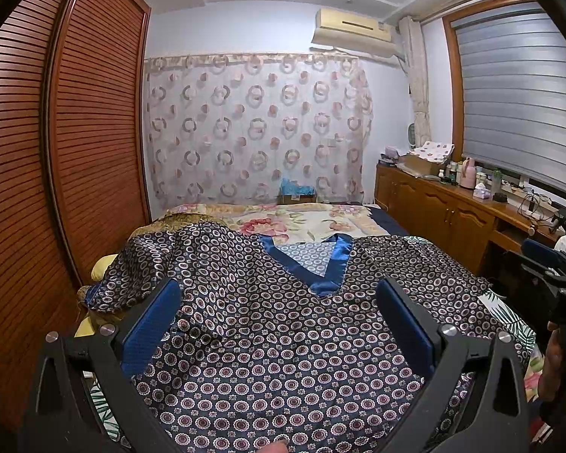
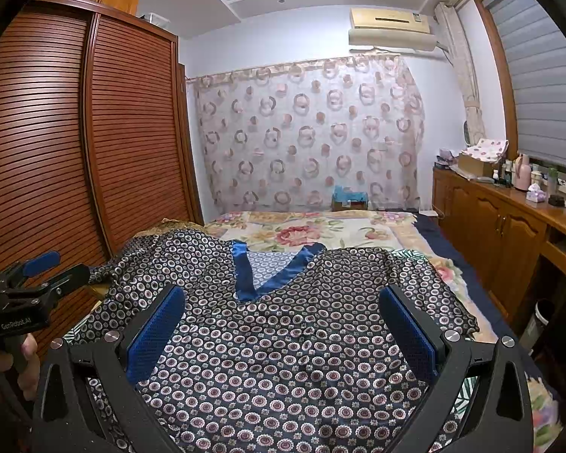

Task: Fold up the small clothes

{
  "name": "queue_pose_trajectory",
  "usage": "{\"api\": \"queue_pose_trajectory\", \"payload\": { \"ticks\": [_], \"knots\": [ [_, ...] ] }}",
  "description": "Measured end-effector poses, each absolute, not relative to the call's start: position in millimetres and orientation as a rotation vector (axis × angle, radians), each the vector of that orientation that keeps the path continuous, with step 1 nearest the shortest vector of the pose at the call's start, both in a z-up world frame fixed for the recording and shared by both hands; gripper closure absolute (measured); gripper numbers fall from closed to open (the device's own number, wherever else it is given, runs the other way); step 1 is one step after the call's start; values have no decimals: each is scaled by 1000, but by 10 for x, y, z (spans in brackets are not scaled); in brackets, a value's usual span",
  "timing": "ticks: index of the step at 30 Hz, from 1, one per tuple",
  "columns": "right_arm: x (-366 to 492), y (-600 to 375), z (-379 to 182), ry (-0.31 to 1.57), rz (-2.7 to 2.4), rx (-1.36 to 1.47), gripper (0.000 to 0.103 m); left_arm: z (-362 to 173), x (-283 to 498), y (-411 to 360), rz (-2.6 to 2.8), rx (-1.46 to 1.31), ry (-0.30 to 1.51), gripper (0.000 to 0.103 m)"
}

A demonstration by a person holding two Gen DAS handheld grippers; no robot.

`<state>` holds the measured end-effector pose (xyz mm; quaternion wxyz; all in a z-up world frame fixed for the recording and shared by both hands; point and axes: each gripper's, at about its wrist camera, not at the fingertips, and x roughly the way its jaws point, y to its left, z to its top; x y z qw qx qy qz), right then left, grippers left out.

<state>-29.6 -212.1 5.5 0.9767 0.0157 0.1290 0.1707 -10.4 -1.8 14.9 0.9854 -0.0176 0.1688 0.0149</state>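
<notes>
On floral bed (image 1: 283, 222), patterned satin top (image 1: 268, 324) spread flat, left gripper (image 1: 279, 298) and right gripper (image 2: 283, 302) both apart

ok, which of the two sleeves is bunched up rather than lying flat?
The sleeve toward the wardrobe, on the left: it humps over a pillow with its cuff curled. The sleeve toward the cabinets lies spread flat.

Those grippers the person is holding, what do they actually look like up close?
Each gripper is a black plastic frame that forks into two angular fingers, with silver round bolts at the joints. The left gripper and the right gripper both carry textured blue pads on the inner face of each finger. From the side, the left one shows a black pistol-style handle with white lettering, seemingly "GenRobot.AI". No cables are visible.
</notes>
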Motion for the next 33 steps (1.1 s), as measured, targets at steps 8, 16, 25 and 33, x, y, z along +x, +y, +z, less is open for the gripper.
{"api": "queue_pose_trajectory", "payload": {
  "ticks": [8, 16, 25, 33],
  "knots": [
    [-301, -2123, 58, 260, 344, 33, 0, 149, -111, -31, 31, -33, 338, 0],
    [-298, -2122, 60, 260, 344, 35, 0, 151, -111, -37, 31, -31, 336, 0],
    [-298, -2121, 57, 260, 344, 36, 0, 152, -114, -45, 32, -29, 336, 0],
    [-305, -2106, 70, 257, 343, 36, 0, 164, -122, -52, 31, -26, 333, 0]
  ]
}}
